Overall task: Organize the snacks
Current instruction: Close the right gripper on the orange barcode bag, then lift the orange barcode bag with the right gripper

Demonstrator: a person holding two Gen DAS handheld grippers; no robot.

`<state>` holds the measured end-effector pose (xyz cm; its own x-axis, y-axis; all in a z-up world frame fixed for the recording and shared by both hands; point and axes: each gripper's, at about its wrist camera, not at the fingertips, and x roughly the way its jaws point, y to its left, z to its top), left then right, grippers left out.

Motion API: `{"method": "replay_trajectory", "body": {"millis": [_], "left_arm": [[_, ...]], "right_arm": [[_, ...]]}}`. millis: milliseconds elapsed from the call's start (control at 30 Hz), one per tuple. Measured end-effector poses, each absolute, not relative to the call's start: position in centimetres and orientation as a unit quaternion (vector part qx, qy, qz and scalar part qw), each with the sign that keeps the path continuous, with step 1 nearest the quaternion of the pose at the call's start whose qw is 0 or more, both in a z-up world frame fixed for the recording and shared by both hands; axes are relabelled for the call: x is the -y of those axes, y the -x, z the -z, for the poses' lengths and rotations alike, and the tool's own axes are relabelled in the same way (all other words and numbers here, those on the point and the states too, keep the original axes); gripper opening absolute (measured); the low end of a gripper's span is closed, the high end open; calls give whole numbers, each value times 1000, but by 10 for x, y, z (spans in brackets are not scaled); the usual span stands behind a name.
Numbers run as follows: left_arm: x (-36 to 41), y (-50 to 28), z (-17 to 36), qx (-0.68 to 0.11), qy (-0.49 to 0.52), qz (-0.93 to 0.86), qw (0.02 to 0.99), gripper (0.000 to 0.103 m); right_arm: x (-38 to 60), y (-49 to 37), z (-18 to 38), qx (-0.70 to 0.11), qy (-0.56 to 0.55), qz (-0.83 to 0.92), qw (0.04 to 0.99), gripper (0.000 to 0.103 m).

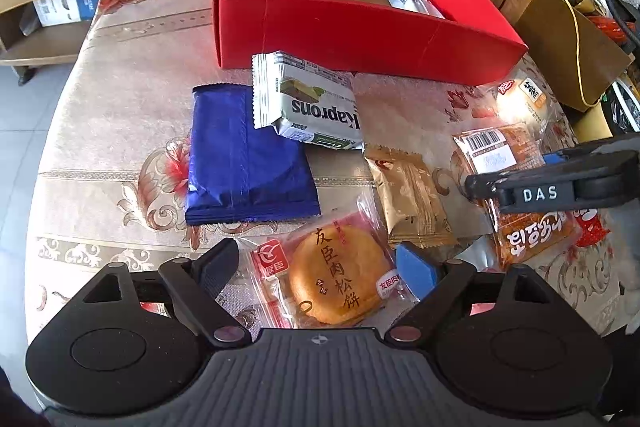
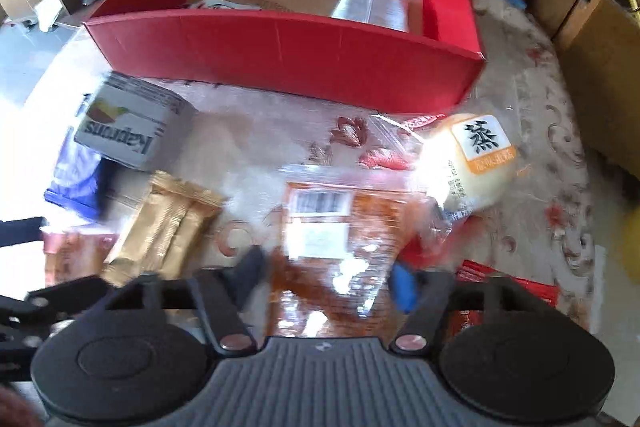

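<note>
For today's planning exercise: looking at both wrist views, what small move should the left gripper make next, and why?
Probably close the left gripper on the round pastry packet: its jaws stand open on either side of that packet, and the red box behind still has room.

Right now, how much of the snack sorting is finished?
Only a start. Done: one silver packet lies in the red box. In hand: the right gripper straddles the orange packet; the left gripper stands open around the round pastry. Left: blue pack, Kaprons packet, gold packet, steamed cake.
</note>
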<state>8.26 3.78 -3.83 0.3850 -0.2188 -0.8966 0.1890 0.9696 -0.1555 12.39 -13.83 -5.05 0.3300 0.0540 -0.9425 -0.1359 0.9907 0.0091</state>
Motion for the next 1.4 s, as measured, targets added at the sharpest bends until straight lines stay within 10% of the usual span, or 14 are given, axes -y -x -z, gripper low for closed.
{"method": "replay_trajectory", "body": {"millis": [533, 900, 1033, 1100, 1400], "left_arm": [[-33, -82, 41, -542, 6, 125, 831, 94], [-33, -83, 42, -546, 7, 126, 828, 96], [-33, -83, 42, -546, 9, 127, 828, 96], [-32, -83, 42, -545, 10, 128, 829, 95], [-37, -83, 39, -537, 24, 125, 834, 94]], "right_arm": [[156, -115, 47, -568, -5, -51, 822, 49], [154, -121, 65, -564, 3, -15, 826, 101], [152, -119, 59, -565, 21, -45, 823, 80], [151, -117, 53, -562, 15, -56, 825, 53], [172, -110, 39, -550, -53, -64, 831, 44]]}}
